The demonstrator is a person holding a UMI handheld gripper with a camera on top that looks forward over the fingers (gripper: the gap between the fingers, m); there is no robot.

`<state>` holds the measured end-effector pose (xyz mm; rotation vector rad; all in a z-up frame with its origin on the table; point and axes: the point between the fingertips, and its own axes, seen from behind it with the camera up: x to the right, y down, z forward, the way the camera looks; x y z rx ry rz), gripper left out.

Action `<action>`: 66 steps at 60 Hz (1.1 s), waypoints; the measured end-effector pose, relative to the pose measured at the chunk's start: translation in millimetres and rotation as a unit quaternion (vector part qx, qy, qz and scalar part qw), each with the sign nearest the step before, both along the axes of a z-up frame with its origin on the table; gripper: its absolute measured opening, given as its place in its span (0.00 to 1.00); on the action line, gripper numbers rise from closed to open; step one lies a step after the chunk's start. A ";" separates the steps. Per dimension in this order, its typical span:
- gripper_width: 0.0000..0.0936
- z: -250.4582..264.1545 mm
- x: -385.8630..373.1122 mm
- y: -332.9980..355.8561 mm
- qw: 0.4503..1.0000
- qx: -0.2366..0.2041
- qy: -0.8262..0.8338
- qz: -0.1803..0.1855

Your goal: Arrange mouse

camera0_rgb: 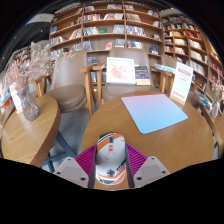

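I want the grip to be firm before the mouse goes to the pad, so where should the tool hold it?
Across its two long sides, coming from its rear end. The mouse lies lengthwise between the fingers of the tool, its narrow width facing the pads. They appear to grip it that way already, just short of the light blue mouse pad.

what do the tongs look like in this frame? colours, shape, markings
The tongs show as two light grey fingers with flat, angular outer faces, seen at the bottom of the gripper view. Each carries a magenta pad with a ribbed, striped texture on its inner face. No cables, labels or printed markings are visible on them, and no hand or sleeve is in view.
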<state>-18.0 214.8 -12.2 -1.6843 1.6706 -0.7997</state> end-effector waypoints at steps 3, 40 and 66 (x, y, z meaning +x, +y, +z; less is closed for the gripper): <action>0.47 1.6 -1.7 -1.8 1.000 -0.002 0.011 0.002; 0.46 98.8 176.8 -168.2 0.997 -0.023 -0.063 -0.042; 0.49 3.0 192.0 -182.2 1.000 -0.009 0.003 -0.008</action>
